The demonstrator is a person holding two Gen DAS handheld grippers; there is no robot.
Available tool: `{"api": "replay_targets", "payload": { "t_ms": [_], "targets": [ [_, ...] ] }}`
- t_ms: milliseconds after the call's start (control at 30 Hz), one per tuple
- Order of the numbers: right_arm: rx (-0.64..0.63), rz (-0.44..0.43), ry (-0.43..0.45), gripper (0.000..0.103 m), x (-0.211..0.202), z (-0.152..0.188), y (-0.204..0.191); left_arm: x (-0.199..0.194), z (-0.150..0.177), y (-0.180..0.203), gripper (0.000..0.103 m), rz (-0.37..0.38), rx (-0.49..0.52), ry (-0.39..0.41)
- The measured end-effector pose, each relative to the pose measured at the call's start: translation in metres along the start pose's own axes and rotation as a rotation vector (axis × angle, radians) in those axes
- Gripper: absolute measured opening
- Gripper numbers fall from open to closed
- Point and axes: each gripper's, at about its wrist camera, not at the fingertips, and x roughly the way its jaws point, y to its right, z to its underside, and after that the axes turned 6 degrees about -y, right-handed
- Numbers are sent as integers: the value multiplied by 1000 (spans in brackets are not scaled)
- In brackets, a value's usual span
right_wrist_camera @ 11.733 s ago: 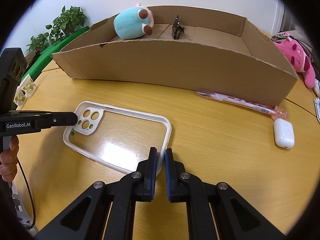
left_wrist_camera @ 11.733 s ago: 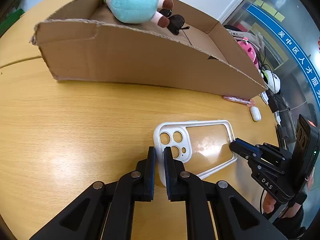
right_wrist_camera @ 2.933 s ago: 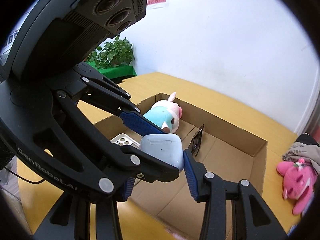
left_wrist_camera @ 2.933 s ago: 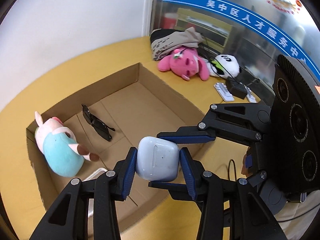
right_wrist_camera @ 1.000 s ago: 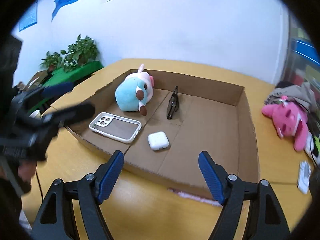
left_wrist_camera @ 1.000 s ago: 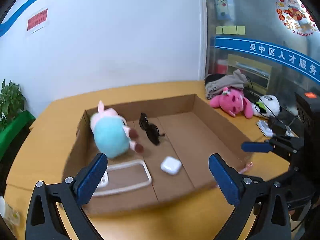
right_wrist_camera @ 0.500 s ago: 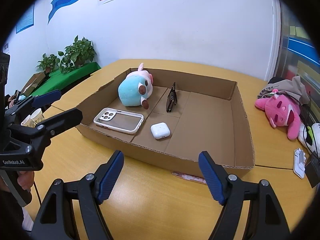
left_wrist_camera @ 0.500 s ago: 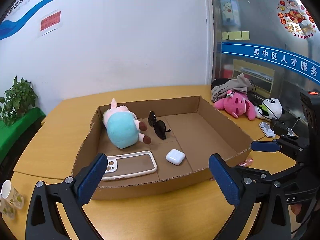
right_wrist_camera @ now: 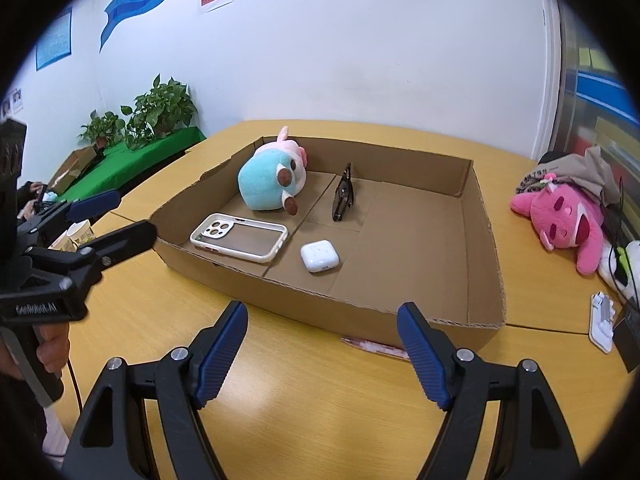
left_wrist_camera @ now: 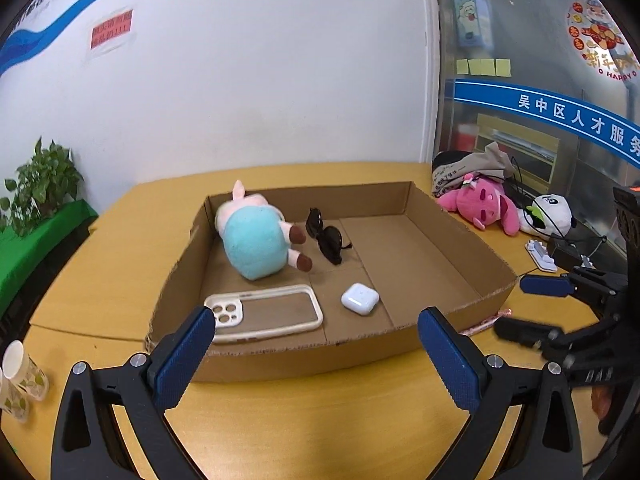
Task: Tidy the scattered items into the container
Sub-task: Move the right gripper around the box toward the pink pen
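Note:
A shallow cardboard box (left_wrist_camera: 456, 236) (right_wrist_camera: 476, 216) lies on the wooden table. Inside it are a teal and pink plush toy (left_wrist_camera: 256, 240) (right_wrist_camera: 272, 180), black sunglasses (left_wrist_camera: 326, 236) (right_wrist_camera: 343, 196), a white phone case (left_wrist_camera: 264, 312) (right_wrist_camera: 240, 236) and a white earbud case (left_wrist_camera: 360, 299) (right_wrist_camera: 319, 255). A pink pen (left_wrist_camera: 486, 322) (right_wrist_camera: 380, 346) lies on the table against the box's near wall. My left gripper (left_wrist_camera: 316, 356) (right_wrist_camera: 116, 216) is open and holds nothing, in front of the box. My right gripper (right_wrist_camera: 324, 352) (left_wrist_camera: 532, 306) is open too, empty, above the table before the box.
A pink plush (left_wrist_camera: 480, 204) (right_wrist_camera: 568, 216), a panda toy (left_wrist_camera: 552, 208), a grey bag (left_wrist_camera: 472, 168) and cables sit at the table's right end. Paper cups (left_wrist_camera: 18, 376) (right_wrist_camera: 80, 234) stand at the left. Potted plants (right_wrist_camera: 156, 112) line the wall.
Both grippers have drawn back from the box, so it looks farther off and more of the table shows in front. The items in the box have not moved.

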Motion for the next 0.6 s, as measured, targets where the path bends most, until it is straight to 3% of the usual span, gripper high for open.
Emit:
{"api": "replay_targets", "payload": {
  "t_ms": [133,333,600],
  "targets": [
    [18,61,-51,77,12,16,43,11,12,-8,103,26,-24,-52],
    [-56,127,-237,77,63,48,104,26,31,-9,103,43,-33,-118],
    [-77,79,-267,77,97,40,131,42,44,1,103,71,-16,-174]
  ]
}}
